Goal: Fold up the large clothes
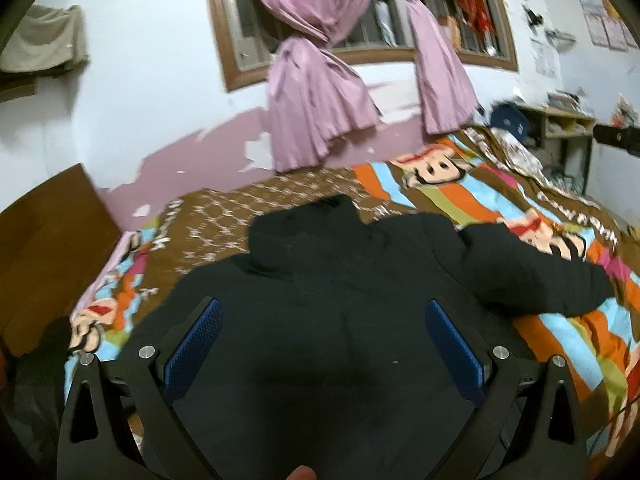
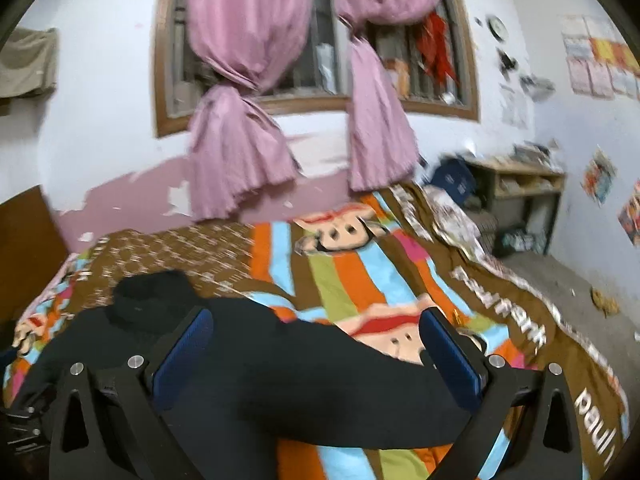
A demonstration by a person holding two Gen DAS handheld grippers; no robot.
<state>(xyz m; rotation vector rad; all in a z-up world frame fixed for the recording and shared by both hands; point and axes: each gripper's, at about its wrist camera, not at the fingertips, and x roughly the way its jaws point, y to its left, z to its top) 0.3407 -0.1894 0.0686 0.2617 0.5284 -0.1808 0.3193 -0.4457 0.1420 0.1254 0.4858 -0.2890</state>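
Observation:
A large black jacket (image 1: 320, 280) lies flat on the bed, collar toward the far wall, one sleeve (image 1: 532, 276) stretched out to the right. My left gripper (image 1: 324, 312) is open above the jacket's body and holds nothing. In the right wrist view the jacket (image 2: 280, 380) fills the lower left, its sleeve (image 2: 360, 364) running right between the fingers. My right gripper (image 2: 316, 320) is open above the sleeve and holds nothing. The tip of the other gripper (image 1: 616, 136) shows at the left wrist view's right edge.
The bed has a striped cartoon-monkey bedsheet (image 2: 360, 272). A wooden headboard (image 1: 44, 248) stands at the left. Pink curtains (image 1: 316, 116) hang over a barred window on the far wall. A shelf unit (image 2: 520, 196) with clutter stands at the back right, bare floor (image 2: 580, 280) beside the bed.

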